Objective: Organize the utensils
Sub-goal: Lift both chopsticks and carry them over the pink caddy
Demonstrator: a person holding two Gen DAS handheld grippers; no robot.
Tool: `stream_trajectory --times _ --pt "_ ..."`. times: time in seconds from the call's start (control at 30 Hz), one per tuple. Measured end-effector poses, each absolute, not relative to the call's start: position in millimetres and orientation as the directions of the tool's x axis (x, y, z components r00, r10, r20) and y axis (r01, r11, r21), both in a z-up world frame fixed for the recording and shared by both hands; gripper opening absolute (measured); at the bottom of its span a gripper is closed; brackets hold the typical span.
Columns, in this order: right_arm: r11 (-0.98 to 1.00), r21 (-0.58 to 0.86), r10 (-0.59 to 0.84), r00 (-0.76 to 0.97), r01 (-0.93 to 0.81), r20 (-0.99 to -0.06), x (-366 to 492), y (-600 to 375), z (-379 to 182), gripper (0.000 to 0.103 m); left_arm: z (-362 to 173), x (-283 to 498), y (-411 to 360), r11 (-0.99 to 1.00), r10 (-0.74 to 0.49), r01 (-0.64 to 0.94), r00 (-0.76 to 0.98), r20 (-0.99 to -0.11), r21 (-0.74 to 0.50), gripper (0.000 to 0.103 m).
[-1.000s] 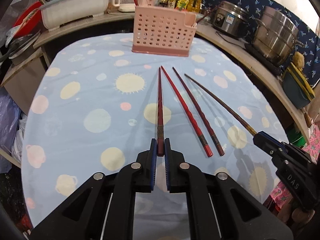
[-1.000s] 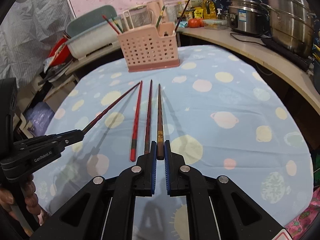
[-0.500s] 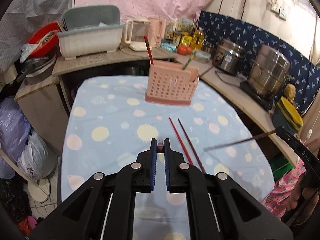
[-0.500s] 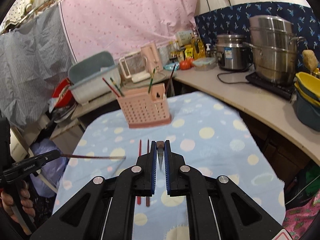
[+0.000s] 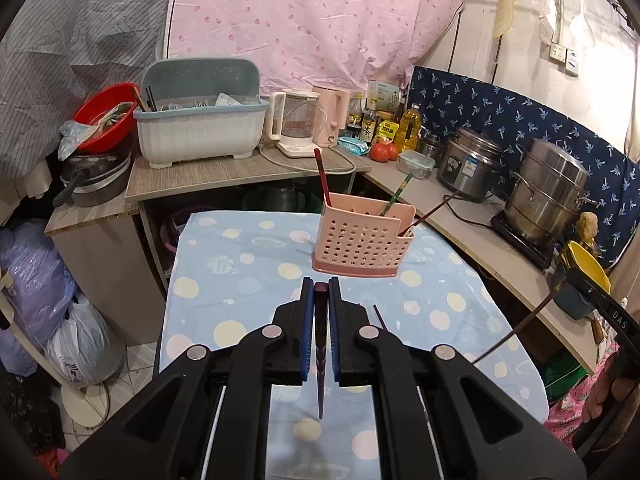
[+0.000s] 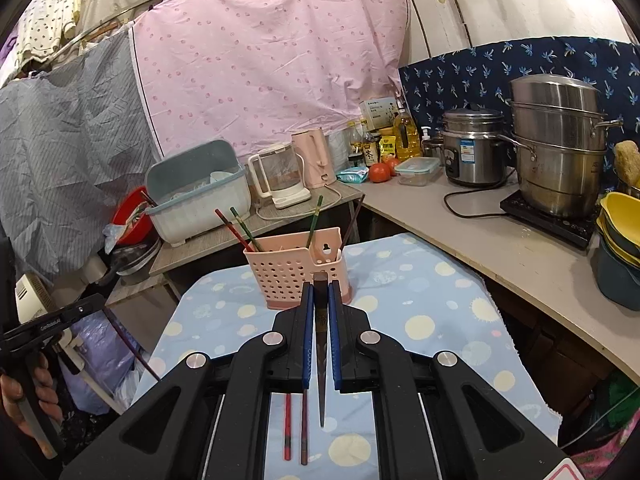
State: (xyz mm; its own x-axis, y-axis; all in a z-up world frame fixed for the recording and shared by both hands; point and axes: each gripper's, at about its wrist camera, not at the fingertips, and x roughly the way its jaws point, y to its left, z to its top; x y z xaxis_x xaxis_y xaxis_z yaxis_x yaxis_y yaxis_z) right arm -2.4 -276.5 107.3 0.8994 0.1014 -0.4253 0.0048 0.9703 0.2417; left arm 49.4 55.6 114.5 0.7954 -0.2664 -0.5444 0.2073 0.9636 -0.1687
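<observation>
A pink perforated utensil holder (image 5: 362, 240) stands at the far end of the table (image 5: 240, 272) with several chopsticks in it; it also shows in the right wrist view (image 6: 294, 276). My left gripper (image 5: 321, 286) is shut on a dark red chopstick (image 5: 320, 360), held in the air with its tip hanging down. My right gripper (image 6: 320, 292) is shut on a brown chopstick (image 6: 321, 360), also lifted and pointing down. Two red chopsticks (image 6: 295, 428) lie on the cloth below the right gripper.
A counter (image 6: 500, 240) runs along the right with steel pots (image 6: 560, 148), a rice cooker (image 6: 474, 148) and yellow bowls (image 6: 620, 216). A dish rack (image 5: 200, 128), kettles and bottles stand behind the table. Bags (image 5: 36, 280) sit on the floor at left.
Both grippers have lifted their chopsticks off the table and risen. The chopsticks have swung from lying flat to hanging tip-down. The views now look out over the holder.
</observation>
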Motion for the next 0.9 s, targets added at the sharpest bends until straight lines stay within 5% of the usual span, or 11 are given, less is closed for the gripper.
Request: stream_trajectory --times 0.9 --pt "0.977 0.211 0.051 0.955 0.012 -0.291 155.8 -284.3 185.9 0.007 223.9 184.0 2.4 0.965 -0.262 0.243 0.907 -0.330 -0.101 0.007"
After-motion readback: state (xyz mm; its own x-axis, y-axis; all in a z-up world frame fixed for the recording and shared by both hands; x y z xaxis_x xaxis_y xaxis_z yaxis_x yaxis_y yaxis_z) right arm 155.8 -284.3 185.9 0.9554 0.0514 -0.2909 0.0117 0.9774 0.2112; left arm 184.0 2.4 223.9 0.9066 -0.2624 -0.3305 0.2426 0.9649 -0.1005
